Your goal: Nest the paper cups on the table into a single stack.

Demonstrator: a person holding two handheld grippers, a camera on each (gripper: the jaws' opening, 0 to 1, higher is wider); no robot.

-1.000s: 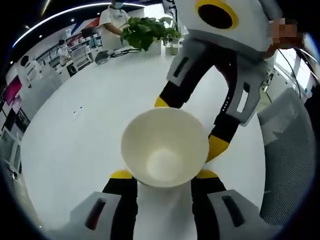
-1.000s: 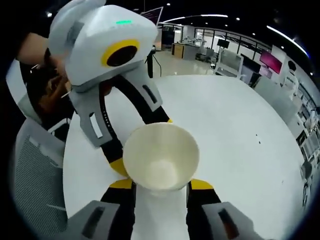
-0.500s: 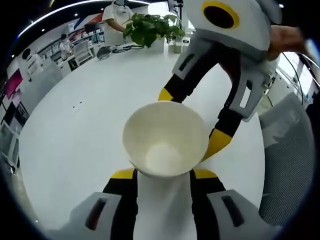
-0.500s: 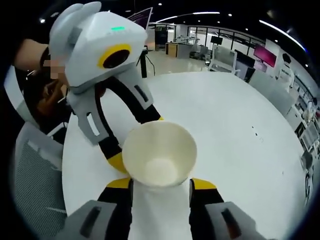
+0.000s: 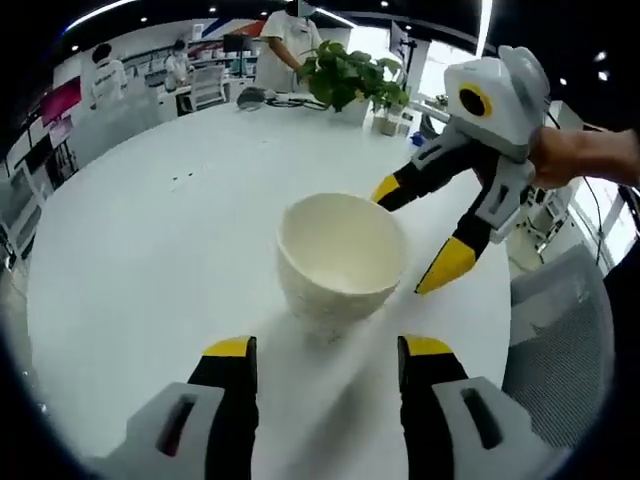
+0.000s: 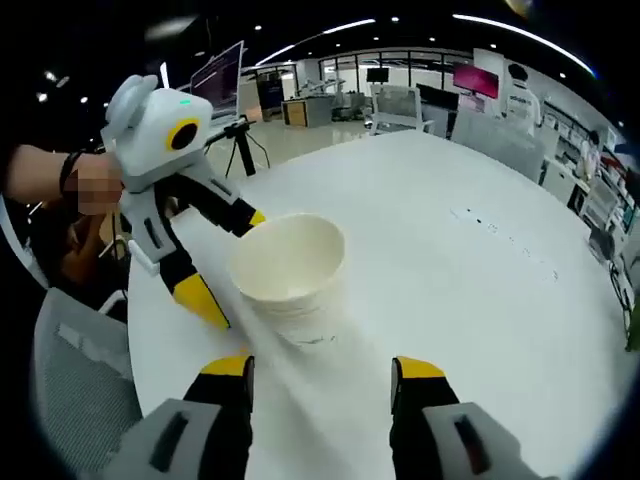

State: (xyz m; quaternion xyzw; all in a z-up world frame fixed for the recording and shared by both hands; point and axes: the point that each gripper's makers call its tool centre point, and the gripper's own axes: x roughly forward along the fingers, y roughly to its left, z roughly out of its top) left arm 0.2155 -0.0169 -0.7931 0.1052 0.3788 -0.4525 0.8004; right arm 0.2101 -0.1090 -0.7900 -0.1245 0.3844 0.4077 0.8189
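Cups (image 5: 340,255) stacked, probably, on table (image 5: 150,250); both grippers open, apart.

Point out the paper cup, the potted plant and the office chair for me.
paper cup (image 5: 342,255), left gripper view, on its inner wall below the rim.
potted plant (image 5: 345,75), left gripper view, on the green leaves.
office chair (image 6: 75,385), right gripper view, on the grey mesh back.

White paper cups (image 5: 342,255) (image 6: 288,272) stand nested upright, mouth open, on the table.
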